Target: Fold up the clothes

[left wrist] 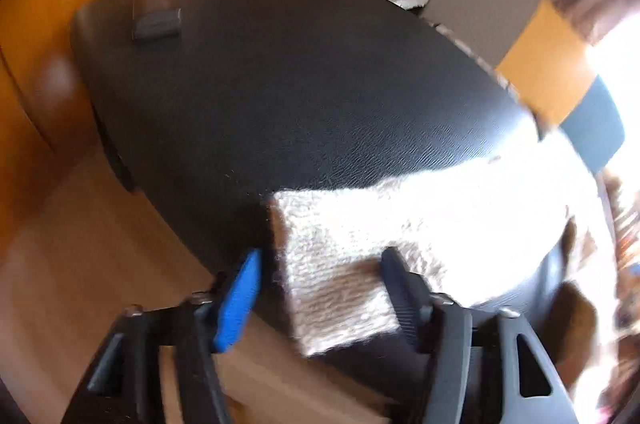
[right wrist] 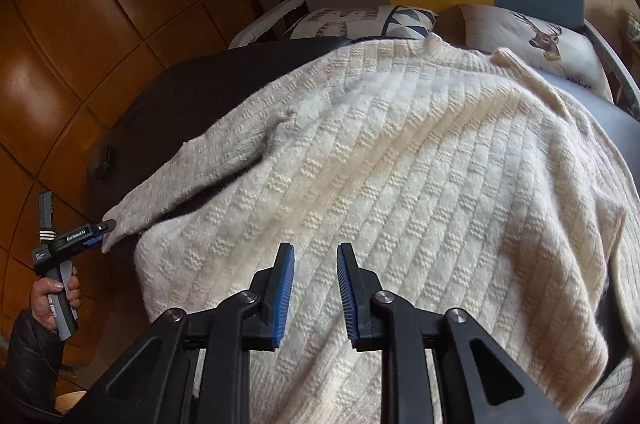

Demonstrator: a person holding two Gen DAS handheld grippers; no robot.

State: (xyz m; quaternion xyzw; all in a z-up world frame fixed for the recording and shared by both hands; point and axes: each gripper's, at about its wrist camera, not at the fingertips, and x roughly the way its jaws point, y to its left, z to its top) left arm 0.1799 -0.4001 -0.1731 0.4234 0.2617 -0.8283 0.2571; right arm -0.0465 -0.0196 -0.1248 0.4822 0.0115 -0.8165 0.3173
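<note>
The left gripper point(left wrist: 320, 284) brackets the sweater's sleeve cuff point(left wrist: 340, 304) without pinching; the right gripper point(right wrist: 315, 288) hovers narrowly parted, empty. Next: clamp the cuff and fold the sleeve inward.

Dark leather-like bed surface point(left wrist: 288, 96), cream knitted sweater point(right wrist: 392, 176) spread on it, two printed cushions point(right wrist: 360, 20) at its far edge
</note>
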